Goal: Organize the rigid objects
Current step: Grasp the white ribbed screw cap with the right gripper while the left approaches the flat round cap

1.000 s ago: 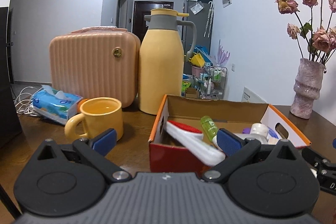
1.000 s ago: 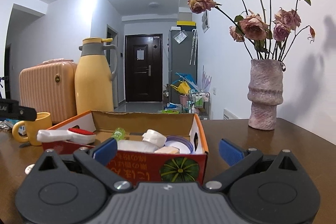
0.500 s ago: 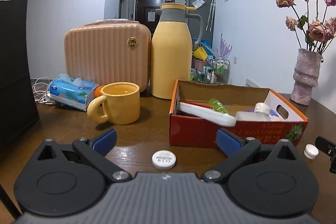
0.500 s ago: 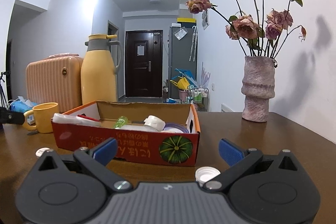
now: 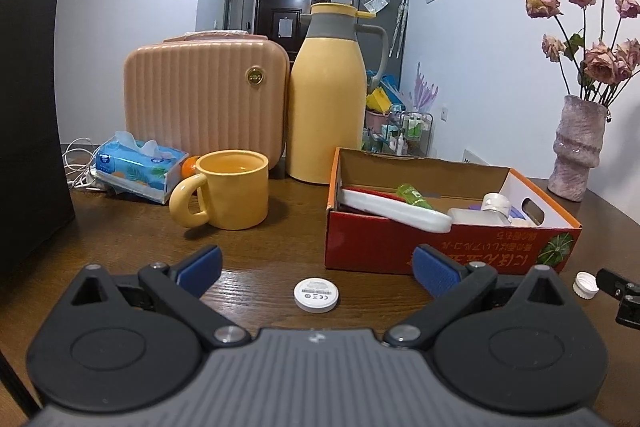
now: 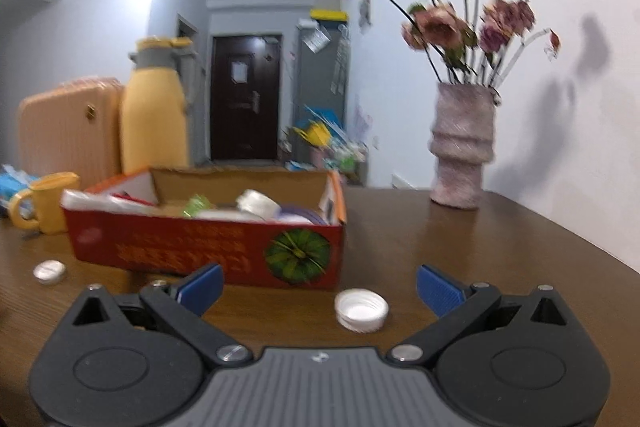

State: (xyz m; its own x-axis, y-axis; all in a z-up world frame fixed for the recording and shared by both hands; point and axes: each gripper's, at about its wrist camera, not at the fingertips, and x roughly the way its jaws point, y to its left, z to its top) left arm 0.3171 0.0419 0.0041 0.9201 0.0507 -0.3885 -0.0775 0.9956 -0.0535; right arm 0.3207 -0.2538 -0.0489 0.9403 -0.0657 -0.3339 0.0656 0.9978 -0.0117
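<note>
A red cardboard box [image 5: 404, 247] [image 6: 224, 247] sits on the wooden table and holds a white flat item, a green tube, a white bottle and more. A white round disc [image 5: 315, 294] lies on the table just in front of my open, empty left gripper [image 5: 316, 267]; it also shows in the right wrist view [image 6: 49, 271]. A white bottle cap [image 6: 361, 309] lies open side up between the fingers of my open, empty right gripper [image 6: 320, 287]; it also shows in the left wrist view [image 5: 585, 284].
A yellow mug [image 5: 228, 195], tissue pack [image 5: 138, 165], pink case [image 5: 204, 103] and yellow thermos jug [image 5: 328, 107] stand behind on the left. A vase of dried roses [image 6: 462, 151] stands at the back right. A black object [image 5: 28, 123] stands at far left.
Both grippers have pulled back from the box and lowered toward the table. The disc and the cap have come into view in front of them. Both stay open.
</note>
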